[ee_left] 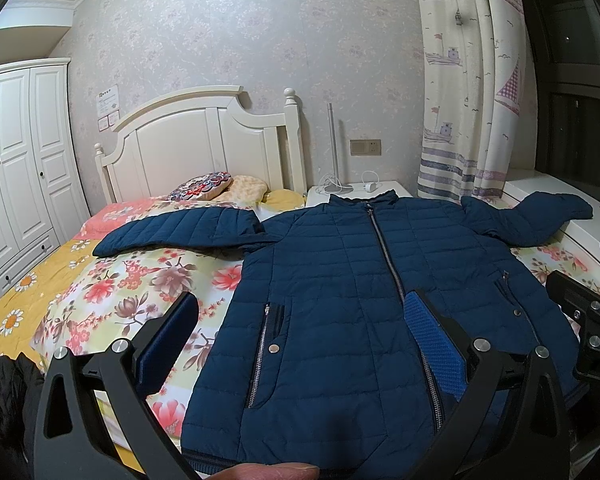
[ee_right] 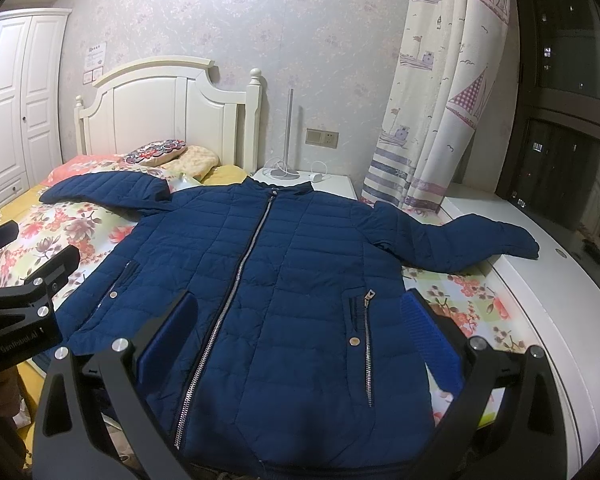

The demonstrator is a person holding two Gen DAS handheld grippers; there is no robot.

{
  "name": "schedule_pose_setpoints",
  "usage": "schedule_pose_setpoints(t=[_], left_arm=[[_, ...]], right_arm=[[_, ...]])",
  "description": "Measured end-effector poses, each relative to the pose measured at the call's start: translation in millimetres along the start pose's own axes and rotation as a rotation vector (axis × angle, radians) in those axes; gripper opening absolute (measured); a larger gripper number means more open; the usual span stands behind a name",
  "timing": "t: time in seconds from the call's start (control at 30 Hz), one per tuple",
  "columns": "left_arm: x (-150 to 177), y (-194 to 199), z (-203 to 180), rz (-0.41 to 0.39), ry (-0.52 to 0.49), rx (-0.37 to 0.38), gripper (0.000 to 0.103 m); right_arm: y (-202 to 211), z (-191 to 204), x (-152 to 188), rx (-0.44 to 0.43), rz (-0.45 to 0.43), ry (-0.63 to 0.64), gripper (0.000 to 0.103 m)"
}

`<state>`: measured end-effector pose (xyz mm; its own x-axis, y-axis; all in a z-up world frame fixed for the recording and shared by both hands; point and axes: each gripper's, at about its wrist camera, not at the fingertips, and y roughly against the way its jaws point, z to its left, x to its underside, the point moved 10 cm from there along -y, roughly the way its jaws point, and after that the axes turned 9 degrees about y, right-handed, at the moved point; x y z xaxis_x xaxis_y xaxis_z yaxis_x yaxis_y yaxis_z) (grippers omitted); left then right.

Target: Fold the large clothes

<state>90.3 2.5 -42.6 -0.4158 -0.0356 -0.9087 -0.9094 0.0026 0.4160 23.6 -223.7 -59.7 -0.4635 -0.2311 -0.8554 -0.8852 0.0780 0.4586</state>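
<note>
A navy quilted jacket (ee_left: 340,280) (ee_right: 268,272) lies flat and zipped on the floral bedspread, front up, collar toward the nightstand. Both sleeves spread out: one (ee_left: 180,232) over the bed at the left, the other (ee_right: 460,244) onto the white ledge at the right. My left gripper (ee_left: 300,320) is open above the jacket's lower left half, with nothing between its fingers. My right gripper (ee_right: 300,320) is open above the lower right half, near the hem. Each gripper shows at the edge of the other's view: the right gripper's body (ee_left: 580,320) and the left gripper's body (ee_right: 20,300).
A white headboard (ee_left: 196,140) and pillows (ee_left: 220,188) stand at the far left. A white nightstand (ee_left: 356,192) with a lamp and cables sits behind the collar. A curtain (ee_right: 440,100) and a white window ledge (ee_right: 540,280) are at the right. A wardrobe (ee_left: 16,160) is at the far left. A dark garment (ee_left: 0,400) lies at the lower left.
</note>
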Motion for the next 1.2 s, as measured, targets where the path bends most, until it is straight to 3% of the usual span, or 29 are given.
schedule_pose_setpoints(t=[1.2], left_arm=[[0.1, -0.2, 0.8, 0.002, 0.000, 0.001, 0.099]], right_arm=[[2.8, 6.1, -3.5, -0.004, -0.003, -0.005, 0.101]])
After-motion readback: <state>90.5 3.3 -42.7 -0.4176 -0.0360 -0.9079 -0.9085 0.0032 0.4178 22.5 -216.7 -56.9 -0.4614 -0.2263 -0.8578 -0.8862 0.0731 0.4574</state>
